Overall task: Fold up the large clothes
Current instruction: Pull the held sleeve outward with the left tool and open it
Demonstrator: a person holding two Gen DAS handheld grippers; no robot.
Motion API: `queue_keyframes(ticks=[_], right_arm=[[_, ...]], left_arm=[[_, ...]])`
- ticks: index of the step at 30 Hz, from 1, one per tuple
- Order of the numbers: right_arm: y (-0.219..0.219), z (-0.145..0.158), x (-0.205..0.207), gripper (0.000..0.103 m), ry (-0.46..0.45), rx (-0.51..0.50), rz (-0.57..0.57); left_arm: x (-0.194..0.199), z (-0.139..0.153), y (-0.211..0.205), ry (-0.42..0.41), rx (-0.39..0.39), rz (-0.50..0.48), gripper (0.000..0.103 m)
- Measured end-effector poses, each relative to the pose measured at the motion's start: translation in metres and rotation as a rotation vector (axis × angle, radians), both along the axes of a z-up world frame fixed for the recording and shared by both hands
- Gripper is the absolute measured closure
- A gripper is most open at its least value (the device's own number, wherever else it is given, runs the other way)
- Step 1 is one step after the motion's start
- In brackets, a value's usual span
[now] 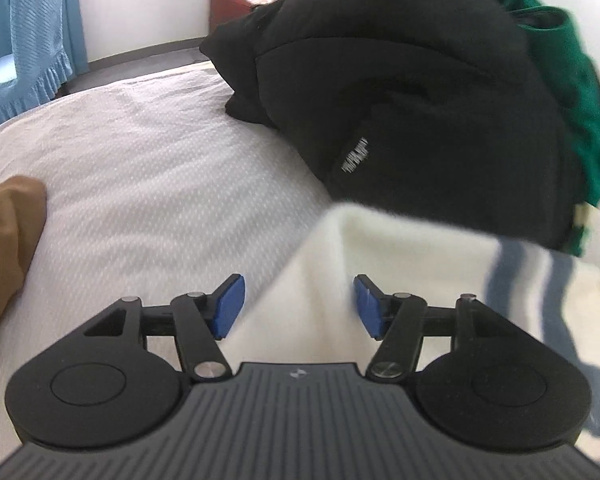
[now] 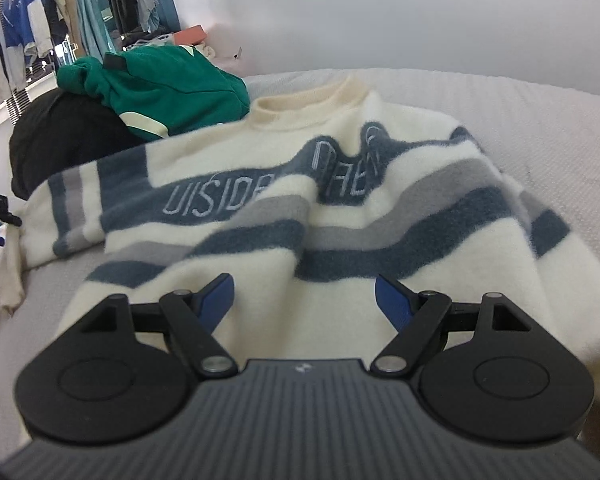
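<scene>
the fuzzy cream sweater with blue and grey stripes (image 2: 300, 200) lies spread on the white bedspread (image 1: 140, 152), collar away from the right gripper (image 2: 304, 300), whose jaws gape empty above its hem. the left gripper (image 1: 300, 304) hangs open over one sleeve.

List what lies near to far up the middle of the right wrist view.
Right gripper → striped sweater → its cream collar → bed cover → white wall.
</scene>
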State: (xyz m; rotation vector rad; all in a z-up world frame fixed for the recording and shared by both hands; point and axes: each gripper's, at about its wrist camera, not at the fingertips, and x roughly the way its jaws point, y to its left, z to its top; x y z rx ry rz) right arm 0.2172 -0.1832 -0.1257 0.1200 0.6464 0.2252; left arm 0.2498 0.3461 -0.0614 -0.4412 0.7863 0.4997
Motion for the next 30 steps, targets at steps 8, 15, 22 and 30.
queue_keyframes(ticks=[8,15,22,30], right_arm=[[-0.002,0.004,-0.020,0.024,-0.018,-0.020,0.023],[0.005,0.004,-0.030,0.024,0.003,-0.015,0.065],[0.014,-0.004,-0.034,0.024,0.063,-0.021,0.101],[0.015,-0.006,-0.034,0.024,0.074,-0.050,0.091]], left_arm=[[-0.062,-0.011,-0.059,-0.061,-0.032,-0.078,0.038],[-0.066,-0.031,-0.097,-0.061,-0.104,-0.083,0.038],[-0.057,-0.059,-0.130,0.099,0.189,-0.178,0.048],[-0.068,-0.046,-0.106,0.038,0.274,-0.025,0.094]])
